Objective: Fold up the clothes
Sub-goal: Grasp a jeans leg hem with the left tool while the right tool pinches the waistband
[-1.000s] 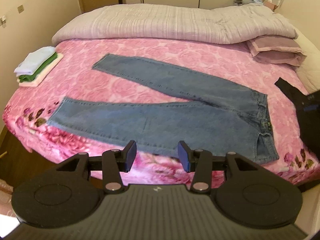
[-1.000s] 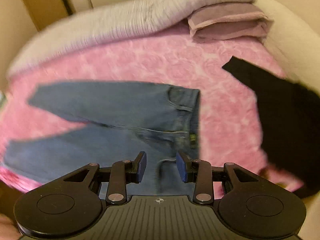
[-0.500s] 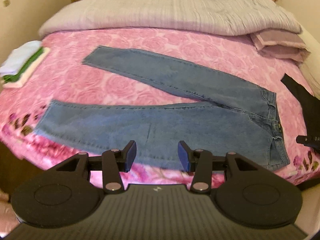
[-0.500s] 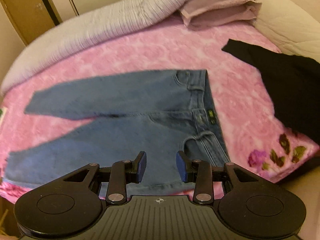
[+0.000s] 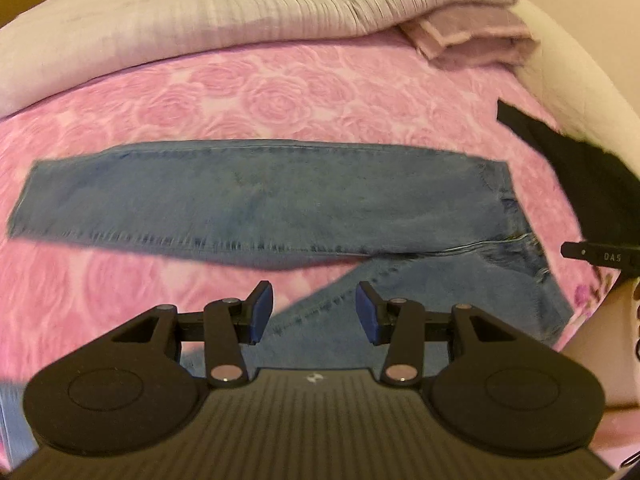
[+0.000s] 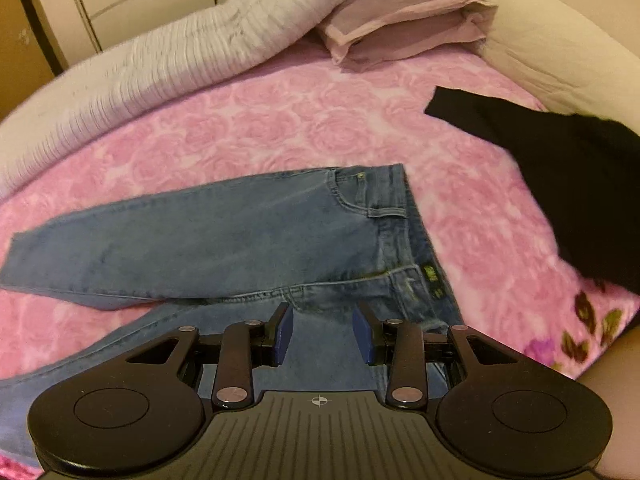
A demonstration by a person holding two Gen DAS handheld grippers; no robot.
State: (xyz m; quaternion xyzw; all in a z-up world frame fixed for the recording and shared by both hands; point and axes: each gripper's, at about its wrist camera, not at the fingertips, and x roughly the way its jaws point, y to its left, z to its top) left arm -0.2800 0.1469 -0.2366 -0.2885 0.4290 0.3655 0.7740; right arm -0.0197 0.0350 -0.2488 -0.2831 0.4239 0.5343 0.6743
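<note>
1. Two claws are what we hold over the bed: our left claw (image 5: 314, 312) and our right claw (image 6: 322, 334), each with its blue pads spread wide and nothing between them.
2. We see the jeans (image 5: 280, 204) lying flat on the pink rose bedspread (image 5: 248, 100), just ahead of and partly beneath both claws.
3. Ahead of our left claw one leg stretches crosswise; the other leg runs under that claw's fingers toward us.
4. Our right claw hovers over the seat of the jeans (image 6: 240, 236), with the waistband (image 6: 416, 240) ahead and a little to its right.
5. Well to the right of both claws lies a black garment (image 6: 560, 168), apart from the jeans.
6. Far ahead of the claws we see a grey quilt (image 6: 192, 60) and folded mauve pillows (image 6: 408, 28).
</note>
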